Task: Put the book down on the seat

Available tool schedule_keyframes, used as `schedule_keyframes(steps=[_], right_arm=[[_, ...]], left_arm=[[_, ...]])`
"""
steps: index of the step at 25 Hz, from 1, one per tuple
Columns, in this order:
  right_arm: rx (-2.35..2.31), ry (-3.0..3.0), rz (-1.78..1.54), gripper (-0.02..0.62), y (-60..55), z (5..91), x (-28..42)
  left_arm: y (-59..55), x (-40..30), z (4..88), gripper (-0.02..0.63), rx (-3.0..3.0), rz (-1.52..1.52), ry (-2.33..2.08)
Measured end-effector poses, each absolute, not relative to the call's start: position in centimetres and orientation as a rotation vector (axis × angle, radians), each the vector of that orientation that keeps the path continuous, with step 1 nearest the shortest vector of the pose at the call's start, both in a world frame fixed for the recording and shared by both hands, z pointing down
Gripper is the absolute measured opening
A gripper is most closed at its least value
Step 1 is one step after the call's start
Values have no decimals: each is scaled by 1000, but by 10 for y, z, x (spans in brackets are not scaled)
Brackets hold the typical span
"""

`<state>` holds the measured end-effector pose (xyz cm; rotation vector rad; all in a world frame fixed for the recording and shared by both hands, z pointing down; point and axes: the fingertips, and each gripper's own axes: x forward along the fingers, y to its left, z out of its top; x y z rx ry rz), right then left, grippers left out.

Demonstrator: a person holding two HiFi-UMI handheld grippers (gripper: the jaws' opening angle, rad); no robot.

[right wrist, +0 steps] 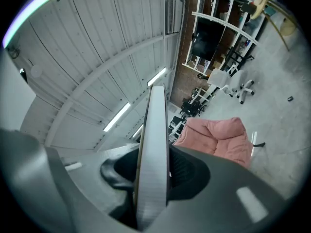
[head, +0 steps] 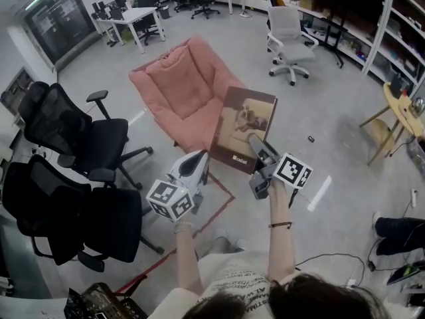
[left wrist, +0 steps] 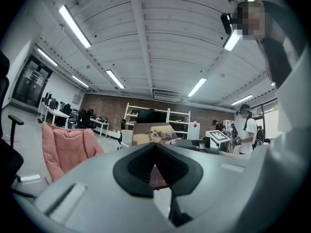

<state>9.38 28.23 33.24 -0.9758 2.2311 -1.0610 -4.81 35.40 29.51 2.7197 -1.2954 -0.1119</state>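
A: Book point(head: 243, 126), where is it?

B: In the air, cover up and tilted, at the near right edge of the pink chair point(head: 182, 88). It is not lying on the seat.

A: What has hold of it?

B: The right gripper point(head: 257, 145). Its jaws are clamped on the near edge, with the page edge wedged between them.

A: And the left gripper point(head: 198, 159)?

B: Its jaws are pressed together with nothing in them, just left of the book's near corner. Black office chairs point(head: 73, 171) stand at the left, and a white office chair point(head: 290, 35) is at the far right.
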Motion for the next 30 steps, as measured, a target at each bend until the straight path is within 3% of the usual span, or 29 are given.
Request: schedule_keyframes(steps=[30], right_arm=[[-1085,2179,-1090,150,78,366,29]], left_arm=[[125,-109,324,-9,2732,-97,-1129]])
